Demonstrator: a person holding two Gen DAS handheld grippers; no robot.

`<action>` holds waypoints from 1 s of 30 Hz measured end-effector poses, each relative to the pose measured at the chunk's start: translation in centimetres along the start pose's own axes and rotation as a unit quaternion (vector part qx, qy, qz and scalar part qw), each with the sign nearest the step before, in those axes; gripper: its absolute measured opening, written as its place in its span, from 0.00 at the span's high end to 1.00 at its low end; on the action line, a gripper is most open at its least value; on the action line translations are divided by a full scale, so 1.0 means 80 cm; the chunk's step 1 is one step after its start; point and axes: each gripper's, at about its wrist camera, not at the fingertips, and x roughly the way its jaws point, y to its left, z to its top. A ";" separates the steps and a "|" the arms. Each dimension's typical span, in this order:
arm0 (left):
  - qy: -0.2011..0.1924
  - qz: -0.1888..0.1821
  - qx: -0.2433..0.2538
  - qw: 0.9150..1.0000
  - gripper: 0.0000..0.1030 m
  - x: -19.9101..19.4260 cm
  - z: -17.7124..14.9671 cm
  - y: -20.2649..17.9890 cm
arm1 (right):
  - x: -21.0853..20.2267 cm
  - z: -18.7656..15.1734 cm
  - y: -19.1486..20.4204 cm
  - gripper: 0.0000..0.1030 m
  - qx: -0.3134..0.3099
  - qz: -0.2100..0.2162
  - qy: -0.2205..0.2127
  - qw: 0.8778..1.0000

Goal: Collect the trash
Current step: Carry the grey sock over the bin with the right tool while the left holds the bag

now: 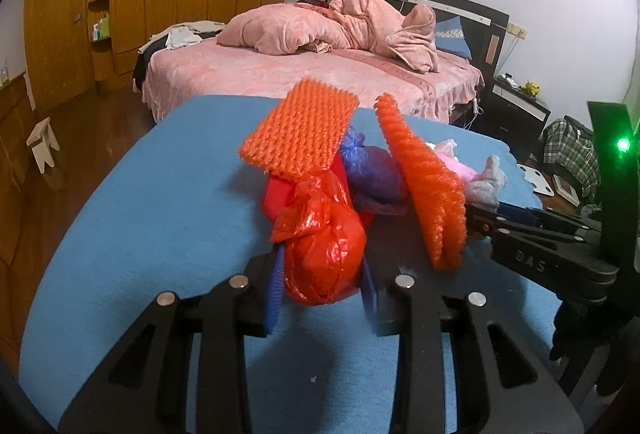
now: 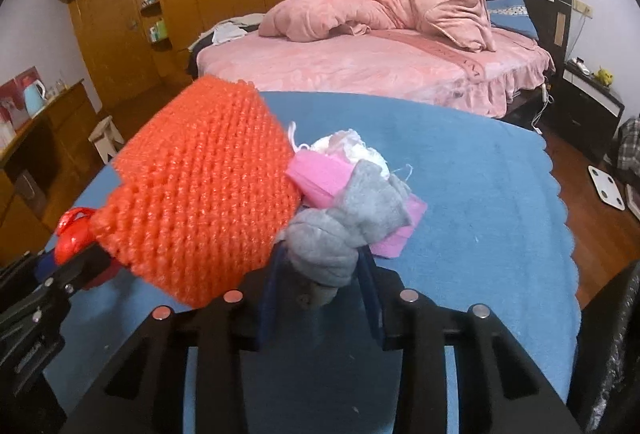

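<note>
Left tongs (image 1: 320, 274) clamping the knotted red plastic bag (image 1: 320, 246), blue pads pressing on both of its sides, bag bulging forward out of the grip. Right tongs (image 2: 320, 286) closing in around the knotted grey cloth bundle (image 2: 332, 238), narrowed well down with the bundle sitting between the pads and seemingly pinched at its near end.

Both sitting at the near edge of one small heap on the blue-covered bench (image 1: 140, 214): orange foam netting (image 1: 304, 130) propped over the red bag, a second orange netting piece (image 1: 428, 194) leaning between the two tongs, a purple bag (image 1: 372, 170) behind, pink paper (image 2: 320, 174) and white tissue (image 2: 360, 150) just beyond the grey bundle.

Grey bundle lying straight ahead of the right tongs, long axis running away toward the pink paper; red bag likewise dead ahead of the left. Each hand working its own side of the heap, big orange netting (image 2: 200, 194) crowding the right tongs' left flank, likely to drag along on a lift.
</note>
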 end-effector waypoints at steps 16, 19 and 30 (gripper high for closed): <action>-0.028 -0.015 0.026 0.999 0.69 -0.050 0.001 -0.047 | -0.085 -0.029 -0.047 0.65 0.026 -0.016 -0.018 0.999; -0.032 -0.021 0.030 0.999 0.69 -0.059 0.001 -0.058 | -0.098 -0.033 -0.052 0.65 0.030 -0.023 -0.024 0.999; -0.044 -0.074 0.063 0.994 0.69 -0.092 -0.002 -0.119 | -0.165 -0.052 -0.087 0.65 0.057 -0.049 -0.058 0.995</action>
